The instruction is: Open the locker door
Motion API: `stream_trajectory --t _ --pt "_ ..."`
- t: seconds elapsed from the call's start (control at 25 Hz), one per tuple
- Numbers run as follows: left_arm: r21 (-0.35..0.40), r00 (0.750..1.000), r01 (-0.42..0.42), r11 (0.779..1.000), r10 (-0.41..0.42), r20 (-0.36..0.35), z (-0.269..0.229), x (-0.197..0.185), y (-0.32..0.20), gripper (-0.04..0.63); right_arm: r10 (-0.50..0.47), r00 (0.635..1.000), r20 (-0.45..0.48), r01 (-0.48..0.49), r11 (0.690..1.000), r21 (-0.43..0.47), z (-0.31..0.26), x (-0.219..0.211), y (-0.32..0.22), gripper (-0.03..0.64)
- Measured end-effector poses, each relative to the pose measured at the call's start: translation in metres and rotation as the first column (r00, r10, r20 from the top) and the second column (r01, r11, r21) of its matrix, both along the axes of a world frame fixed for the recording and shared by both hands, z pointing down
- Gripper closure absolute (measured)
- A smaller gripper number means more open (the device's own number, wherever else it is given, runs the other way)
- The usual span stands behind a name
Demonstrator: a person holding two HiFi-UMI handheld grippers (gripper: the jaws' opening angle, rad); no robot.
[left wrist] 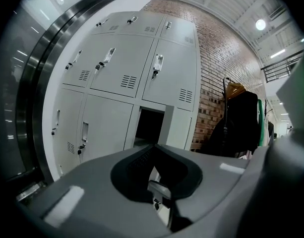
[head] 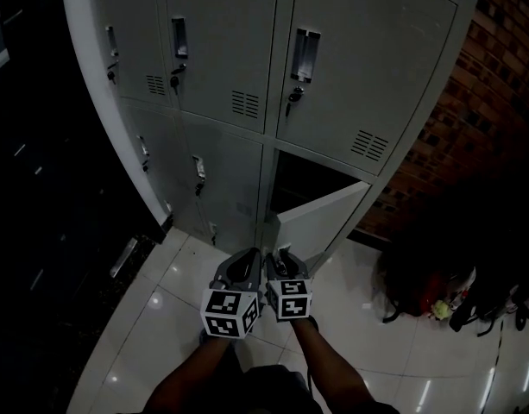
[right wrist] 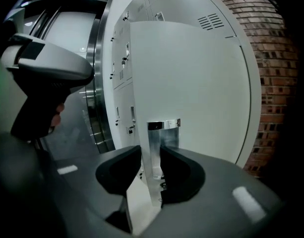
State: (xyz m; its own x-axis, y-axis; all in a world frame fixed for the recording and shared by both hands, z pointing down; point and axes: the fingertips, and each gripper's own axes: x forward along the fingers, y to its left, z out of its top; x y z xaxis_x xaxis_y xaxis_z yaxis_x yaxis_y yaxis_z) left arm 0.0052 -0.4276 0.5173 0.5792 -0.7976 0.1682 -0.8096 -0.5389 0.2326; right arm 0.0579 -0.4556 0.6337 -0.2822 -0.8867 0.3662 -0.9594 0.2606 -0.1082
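Observation:
A grey bank of lockers (head: 247, 67) stands ahead. Its bottom right door (head: 320, 218) is swung out towards me, and the dark compartment (head: 303, 179) behind it shows. My right gripper (head: 281, 255) is at the door's free edge. In the right gripper view the jaws of that gripper (right wrist: 151, 150) are shut on the door's edge just below the chrome handle plate (right wrist: 164, 125). My left gripper (head: 245, 257) hangs close beside it on the left, tips together, holding nothing. In the left gripper view it (left wrist: 154, 147) points at the open compartment (left wrist: 151, 125).
A brick wall (head: 471, 128) runs right of the lockers. Dark bags (head: 419, 283) lie on the white tiled floor at the right. A dark coat (left wrist: 241, 118) hangs by the brick wall. A dark glass wall with a metal frame (head: 40, 188) bounds the left.

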Motion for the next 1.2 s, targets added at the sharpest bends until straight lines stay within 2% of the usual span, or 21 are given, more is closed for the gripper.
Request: stream_trajectory --t 0.48,0.64,0.92,1.2 --pt "-0.016 1.000 0.014 1.000 -0.014 -0.007 -0.016 0.008 0.046 0.591 -0.009 0.998 -0.057 0.005 0.998 -0.062 0.002 0.022 0.047 0.511" --pt "-0.016 1.000 0.017 1.000 -0.017 -0.010 -0.021 0.010 0.057 0.591 0.003 0.994 -0.108 -0.010 0.998 -0.061 -0.002 0.028 0.059 0.511" --pt "0.000 1.000 0.022 1.000 -0.022 -0.011 -0.030 0.016 0.077 0.591 0.018 0.993 -0.113 -0.024 0.998 -0.053 -0.010 0.040 0.076 0.506" --pt "0.019 0.999 0.038 0.999 -0.038 -0.008 -0.047 0.018 0.105 0.591 0.031 0.993 -0.116 -0.044 0.992 -0.117 -0.010 0.055 0.102 0.429"
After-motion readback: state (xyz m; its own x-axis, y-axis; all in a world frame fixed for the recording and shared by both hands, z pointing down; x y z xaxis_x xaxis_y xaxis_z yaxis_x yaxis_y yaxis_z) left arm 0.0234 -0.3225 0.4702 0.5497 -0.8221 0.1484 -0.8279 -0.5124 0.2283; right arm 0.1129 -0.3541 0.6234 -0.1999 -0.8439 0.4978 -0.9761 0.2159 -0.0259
